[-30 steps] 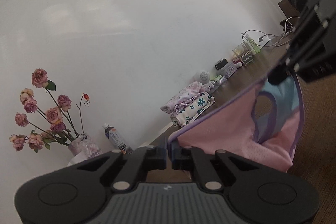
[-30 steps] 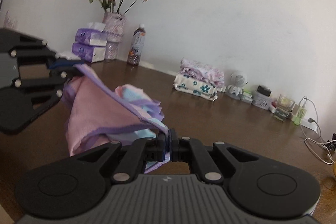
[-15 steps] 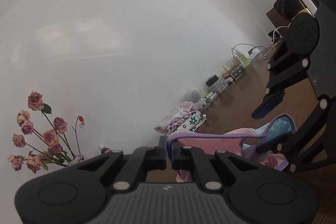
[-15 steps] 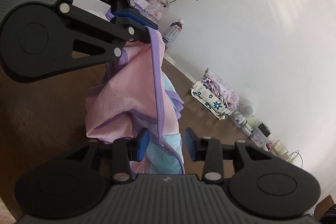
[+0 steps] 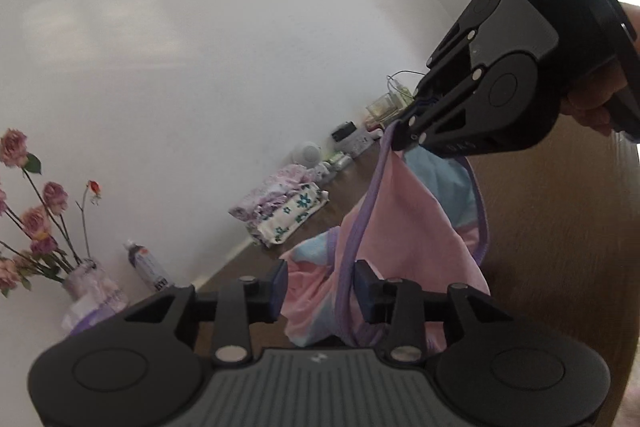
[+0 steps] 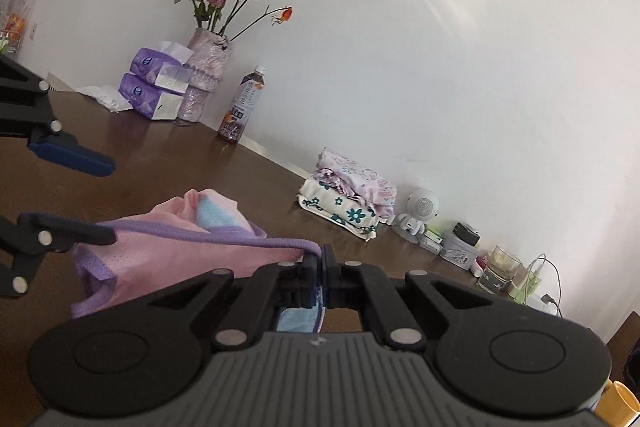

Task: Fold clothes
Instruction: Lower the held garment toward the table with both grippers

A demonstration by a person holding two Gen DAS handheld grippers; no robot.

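Note:
A pink and light-blue garment (image 5: 408, 219) with purple trim hangs just above the brown table (image 6: 200, 163). In the left wrist view my left gripper (image 5: 322, 291) is open, and the purple hem runs loosely between its blue pads. At the upper right of that view my right gripper (image 5: 404, 133), held by a hand (image 5: 592, 99), is shut on the hem's far end. The right wrist view shows my right gripper (image 6: 320, 267) pinching the hem, the garment (image 6: 180, 255) sagging to the left, and my left gripper (image 6: 80, 193) standing open beside it.
A stack of folded clothes (image 6: 348, 195) lies by the white wall. A vase of dried roses (image 6: 208, 67), tissue packs (image 6: 156, 83) and a bottle (image 6: 244, 107) stand at the back left. A small speaker, a glass (image 6: 500, 267) and cables line the back right.
A second ago both grippers were shut on the garment. The right one opened, shifted along the hem and shut on it again. My left gripper has since opened.

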